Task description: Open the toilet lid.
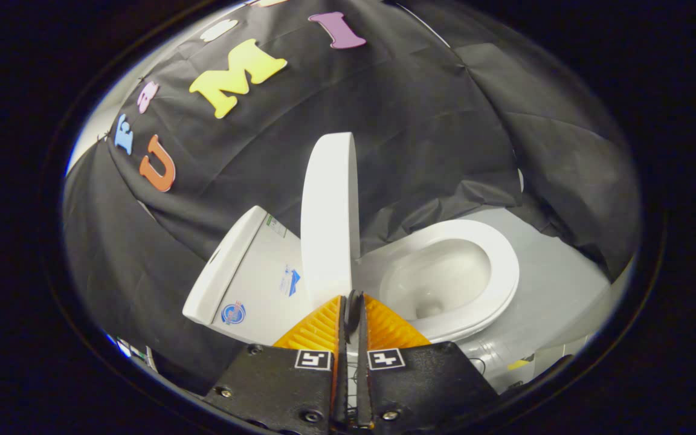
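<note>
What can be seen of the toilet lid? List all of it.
The toilet lid is a plain white, smooth, glossy oval panel that looks like plastic. It stands raised, roughly upright, seen nearly edge-on, between the tank and the open seat over the bowl. Its lower edge meets the tips of the gripper, whose fingers are closed together just below it; whether they pinch the lid's edge cannot be told.

No wording can be read: the stickers on the toilet tank (263, 275) beside the raised toilet lid (328, 217) are too small and blurred, and the gripper (351, 308) carries only square coded markers.
</note>
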A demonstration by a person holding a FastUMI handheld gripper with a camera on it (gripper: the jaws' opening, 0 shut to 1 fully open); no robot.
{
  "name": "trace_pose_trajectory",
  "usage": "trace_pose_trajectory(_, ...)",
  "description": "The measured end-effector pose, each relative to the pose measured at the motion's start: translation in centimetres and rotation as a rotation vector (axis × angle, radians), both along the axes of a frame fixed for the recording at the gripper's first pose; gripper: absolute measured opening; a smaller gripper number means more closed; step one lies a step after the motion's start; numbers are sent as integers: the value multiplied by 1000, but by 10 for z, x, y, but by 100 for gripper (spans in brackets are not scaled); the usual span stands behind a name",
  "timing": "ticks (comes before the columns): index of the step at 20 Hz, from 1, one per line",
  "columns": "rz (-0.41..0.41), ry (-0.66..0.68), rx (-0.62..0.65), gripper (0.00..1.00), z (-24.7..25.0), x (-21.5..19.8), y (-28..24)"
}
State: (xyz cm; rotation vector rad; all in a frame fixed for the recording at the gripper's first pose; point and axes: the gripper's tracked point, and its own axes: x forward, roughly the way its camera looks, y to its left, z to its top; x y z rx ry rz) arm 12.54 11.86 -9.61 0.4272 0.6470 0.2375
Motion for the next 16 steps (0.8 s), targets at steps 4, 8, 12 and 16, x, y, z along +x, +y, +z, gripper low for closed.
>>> trace_pose_trajectory(4, 7, -9, -46, 9, 6, -3, 18)
trace_pose_trajectory(8, 14, -21, -80, 9, 12, -6, 31)
trace_pose_trajectory(12, 25, -27, -103, 9, 14, -7, 45)
trace_pose_trajectory(16, 26, -36, -135, 9, 18, -9, 56)
